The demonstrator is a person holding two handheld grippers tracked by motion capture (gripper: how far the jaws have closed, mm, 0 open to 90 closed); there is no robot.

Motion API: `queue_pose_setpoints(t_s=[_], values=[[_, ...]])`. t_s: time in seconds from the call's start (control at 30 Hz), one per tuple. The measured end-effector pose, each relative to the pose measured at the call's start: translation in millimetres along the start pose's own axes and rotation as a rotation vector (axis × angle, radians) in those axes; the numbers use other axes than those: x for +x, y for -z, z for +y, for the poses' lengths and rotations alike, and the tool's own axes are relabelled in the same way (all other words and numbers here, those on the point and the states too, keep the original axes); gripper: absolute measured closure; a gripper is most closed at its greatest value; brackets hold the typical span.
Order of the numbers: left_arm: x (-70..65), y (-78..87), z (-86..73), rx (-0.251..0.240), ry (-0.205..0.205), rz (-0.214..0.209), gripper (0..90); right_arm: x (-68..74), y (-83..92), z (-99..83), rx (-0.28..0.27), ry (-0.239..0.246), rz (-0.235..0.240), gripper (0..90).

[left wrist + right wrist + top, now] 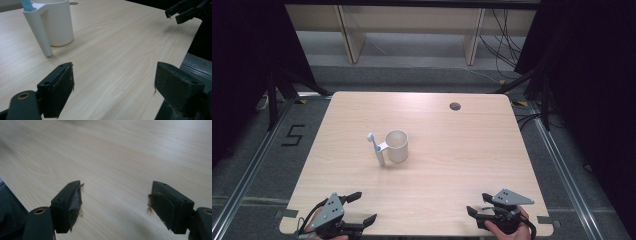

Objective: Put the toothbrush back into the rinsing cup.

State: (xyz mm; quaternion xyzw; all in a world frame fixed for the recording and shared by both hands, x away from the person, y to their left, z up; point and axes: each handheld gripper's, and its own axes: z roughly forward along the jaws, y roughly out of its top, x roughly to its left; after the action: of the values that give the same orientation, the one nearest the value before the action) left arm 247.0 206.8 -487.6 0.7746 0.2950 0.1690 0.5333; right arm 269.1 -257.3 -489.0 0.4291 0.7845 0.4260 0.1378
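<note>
High view: white cup is standing upright near the middle of the table, a blue toothbrush sitting in its side holder. Left gripper and right gripper are resting at the near edge, well apart from the cup, both released.

Left gripper view: jaws are standing wide apart, empty; cup is showing ahead at upper left.

Right gripper view: jaws are gaping over bare table, holding nothing.
</note>
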Motion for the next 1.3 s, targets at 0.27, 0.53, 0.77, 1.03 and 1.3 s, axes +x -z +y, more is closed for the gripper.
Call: queue_pose_setpoints(t_s=[0.27,0.53,0.77,1.03,1.3], values=[[-8.7,1.2,-4.9,0.032,-0.027,-0.014,15.3,0.5,0.7,0.3,0.003,0.002,0.006,26.2],[-15.2,4.2,-6.6,0.05,-0.041,-0.02,15.3,0.8,0.9,0.7,0.017,0.007,-0.004,26.2],[-19.1,5.6,-11.5,0.106,-0.054,0.012,15.3,-0.1,1.0,1.0,0.017,0.025,-0.001,26.2],[-17.5,6.4,-14.7,0.131,-0.056,0.014,15.3,1.0,0.4,1.0,0.012,0.029,-0.004,26.2],[-16.3,6.1,-15.7,0.151,-0.047,0.014,15.3,1.4,-0.6,1.1,0.01,0.027,0.008,26.3]])
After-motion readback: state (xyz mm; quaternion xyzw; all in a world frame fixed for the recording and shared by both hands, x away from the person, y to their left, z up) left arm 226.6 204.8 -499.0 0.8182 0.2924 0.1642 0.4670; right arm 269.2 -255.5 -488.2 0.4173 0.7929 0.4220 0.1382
